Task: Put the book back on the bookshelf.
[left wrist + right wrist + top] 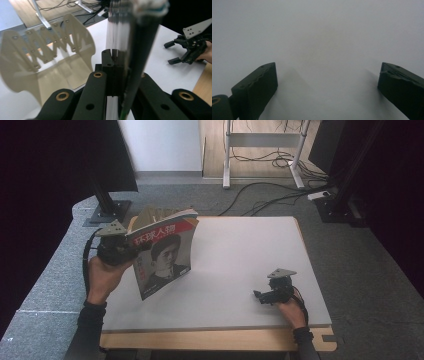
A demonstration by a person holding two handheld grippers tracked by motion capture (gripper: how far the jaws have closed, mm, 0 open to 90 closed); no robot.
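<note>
Above the table's (pixel 240 270) left edge, we see the left gripper (pixel 131 251) clamping an upright magazine (pixel 165 255), while the right gripper (pixel 261 297), jaws wide and empty, rests near its front edge.

The left hand (pixel 102 277) is raised at the left side of the high view, forearm coming up from the bottom edge in a dark sleeve, with the left gripper (pixel 131 251) pointing toward the right. Its jaws are pressed together (in the left gripper view they meet edge to edge, clamped on something thin). The right hand (pixel 291 312) sits low at the right, and the right gripper (pixel 259 296) points leftward, jaws spread wide; it seems to hover just off the surface, though the blur makes that uncertain.
</note>
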